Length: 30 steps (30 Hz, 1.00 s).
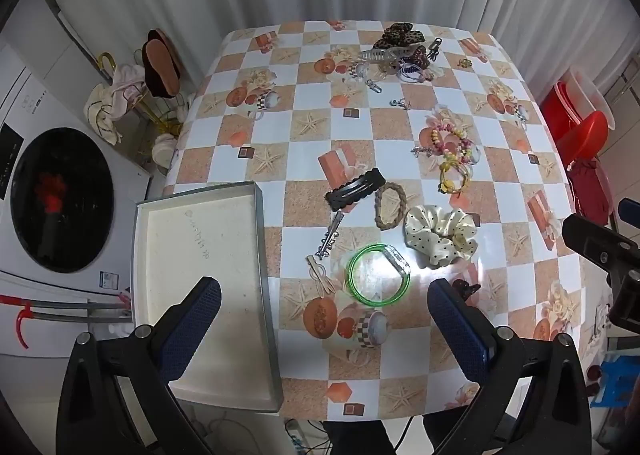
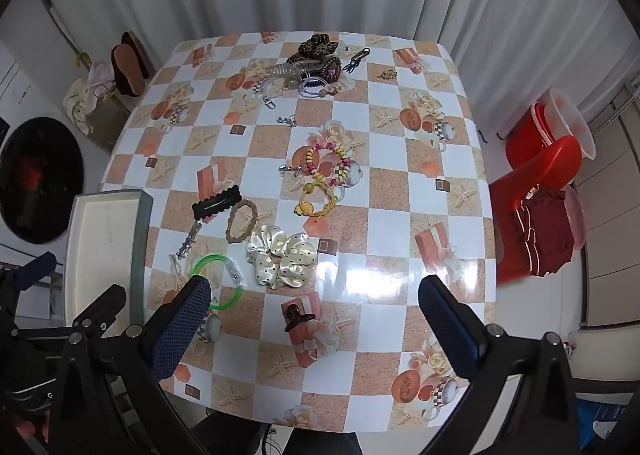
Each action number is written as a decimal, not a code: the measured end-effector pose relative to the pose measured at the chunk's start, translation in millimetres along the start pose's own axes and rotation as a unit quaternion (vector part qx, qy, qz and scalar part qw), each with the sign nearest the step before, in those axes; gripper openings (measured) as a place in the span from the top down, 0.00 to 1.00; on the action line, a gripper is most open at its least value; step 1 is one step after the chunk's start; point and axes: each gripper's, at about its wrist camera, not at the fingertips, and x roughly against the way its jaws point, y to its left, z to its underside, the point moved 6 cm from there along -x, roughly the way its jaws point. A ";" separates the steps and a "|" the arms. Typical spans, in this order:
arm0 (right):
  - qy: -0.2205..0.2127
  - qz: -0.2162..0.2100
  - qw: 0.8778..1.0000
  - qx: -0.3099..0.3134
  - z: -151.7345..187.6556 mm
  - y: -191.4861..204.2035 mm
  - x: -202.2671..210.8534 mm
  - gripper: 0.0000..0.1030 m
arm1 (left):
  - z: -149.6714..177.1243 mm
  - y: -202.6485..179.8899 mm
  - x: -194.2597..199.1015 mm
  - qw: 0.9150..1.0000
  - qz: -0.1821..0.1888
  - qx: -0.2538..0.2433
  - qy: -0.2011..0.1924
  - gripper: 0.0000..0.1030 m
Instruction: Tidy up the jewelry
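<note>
So both my grippers, left gripper (image 1: 324, 299) and right gripper (image 2: 314, 295), had jaws wide, holding nothing. Jewelry lay scattered on the counter (image 1: 520, 175); the tray (image 1: 200, 239) looked empty, probably waiting as the destination.

A shallow grey tray (image 1: 262, 255) with a pale lining lies at the table's left edge, nothing inside it. Just beside its right wall lie a silver clip (image 1: 330, 235) and a beige clip (image 1: 320, 275). A green bangle (image 1: 378, 273) lies flat near them. A cream polka-dot scrunchie (image 1: 442, 235) sits right of the bangle; a braided tan hair tie (image 1: 390, 205) and a black snap clip (image 1: 355, 188) touch just beyond. A beaded bracelet (image 1: 450, 141) and yellow ties (image 1: 454, 177) lie farther right. A leopard scrunchie (image 1: 398, 37) heads a tangled pile at the far edge. A small dark claw clip (image 2: 298, 317) lies nearest.
</note>
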 end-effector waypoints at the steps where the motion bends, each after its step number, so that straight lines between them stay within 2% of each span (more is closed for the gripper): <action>1: 0.002 -0.005 1.000 0.000 -0.1 0.4 0.2 0.00 | 1.1 0.1 -0.6 1.000 -0.001 0.000 0.002 0.00; 4: 0.002 -0.002 1.000 0.005 -1.0 1.9 0.4 0.00 | 4.3 -2.3 -2.0 1.000 0.007 -0.002 0.009 0.00; 7: 0.003 0.002 1.000 0.011 -2.2 5.0 0.3 0.00 | -2.4 -1.9 2.2 1.000 0.003 -0.001 -0.002 0.00; 30: 0.001 0.000 1.000 0.001 -3.6 4.0 1.5 0.00 | -1.8 -3.5 8.6 1.000 0.003 0.004 -0.005 0.00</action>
